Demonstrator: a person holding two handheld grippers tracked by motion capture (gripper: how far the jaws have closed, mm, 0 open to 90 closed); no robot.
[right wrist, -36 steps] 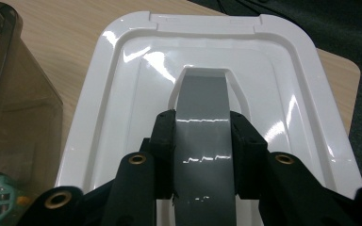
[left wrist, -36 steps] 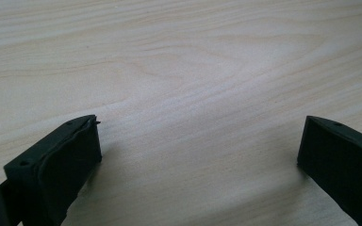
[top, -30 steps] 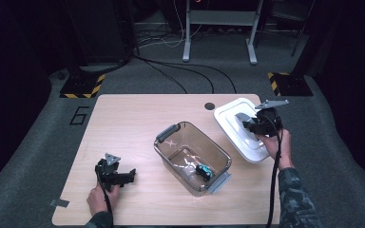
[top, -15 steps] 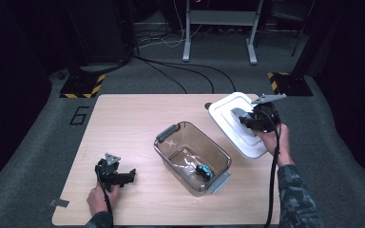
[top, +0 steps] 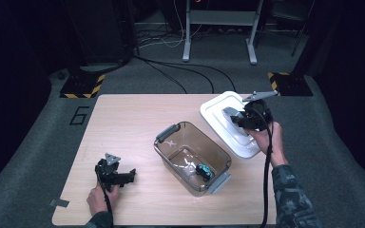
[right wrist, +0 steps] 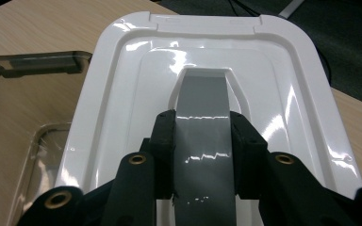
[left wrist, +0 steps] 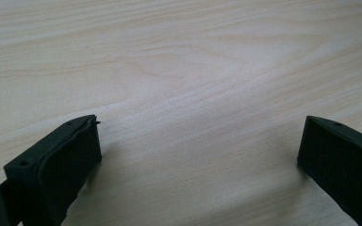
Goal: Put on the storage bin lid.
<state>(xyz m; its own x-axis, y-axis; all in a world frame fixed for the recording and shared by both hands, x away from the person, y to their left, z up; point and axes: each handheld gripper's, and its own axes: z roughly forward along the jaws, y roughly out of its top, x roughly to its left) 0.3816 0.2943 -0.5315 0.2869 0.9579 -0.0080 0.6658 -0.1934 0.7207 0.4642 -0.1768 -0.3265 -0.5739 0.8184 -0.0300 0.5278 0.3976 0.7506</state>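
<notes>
The right tool [top: 240, 118] was clamped on the grey handle [right wrist: 201, 122] of the white lid [top: 228, 124], its two black jaws pressed against the handle's sides, as the right gripper view showed plainly. A second before, the lid had lain nearly flat at the far right corner of the desk [top: 123, 123]; now it had come up and tilted, its far end risen and shifted a little toward the middle, while its near end hung low by the desk's right edge. It seemed to me the lid had just been lifted clear and was starting on its way to the clear box [top: 192, 156], which stood open near the middle of the desk, set at an angle with a grey latch at each end and a small dark and teal thing [top: 202, 171] lying in its bottom. The lid was near the box's right side but not yet over it. The left tool [top: 123, 176] rested near the front left corner of the desk, its jaws wide apart with nothing but bare wood between them, and it had not stirred. I judged the next step to be swinging the lid across and squaring it to the box's slant.
</notes>
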